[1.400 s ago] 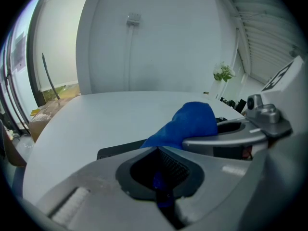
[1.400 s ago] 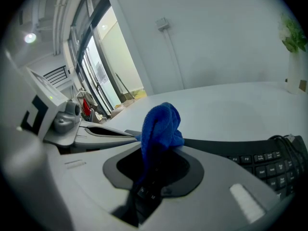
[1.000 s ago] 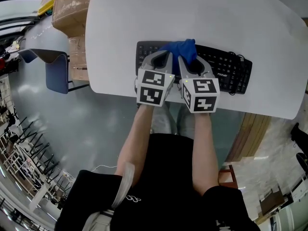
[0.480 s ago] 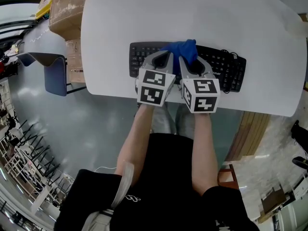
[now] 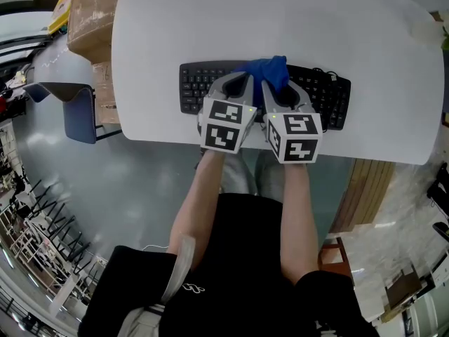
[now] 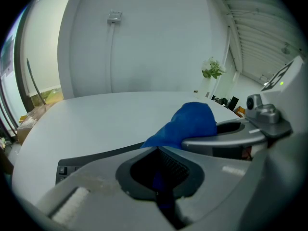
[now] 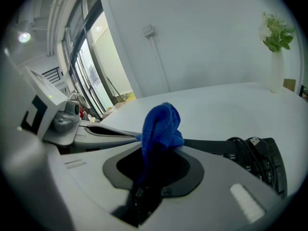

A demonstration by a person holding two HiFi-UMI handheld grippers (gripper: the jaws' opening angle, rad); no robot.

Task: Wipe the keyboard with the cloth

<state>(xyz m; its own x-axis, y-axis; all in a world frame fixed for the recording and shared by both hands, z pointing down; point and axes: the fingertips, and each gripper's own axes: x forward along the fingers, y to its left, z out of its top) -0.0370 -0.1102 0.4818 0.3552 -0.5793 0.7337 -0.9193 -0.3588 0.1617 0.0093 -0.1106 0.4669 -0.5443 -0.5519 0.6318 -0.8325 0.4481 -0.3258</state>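
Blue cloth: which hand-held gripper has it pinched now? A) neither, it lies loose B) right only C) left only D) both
D: the left hand-held gripper and the right hand-held gripper each have jaws closed on the blue cloth over the keyboard.

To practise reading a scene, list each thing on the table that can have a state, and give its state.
blue cloth, bunched up over the keyboard's middle
keyboard, flat on the white table, middle covered
left hand-held gripper, shut on the blue cloth
right hand-held gripper, shut on the blue cloth
keyboard cable, coiled on the keyboard's right end, plug free
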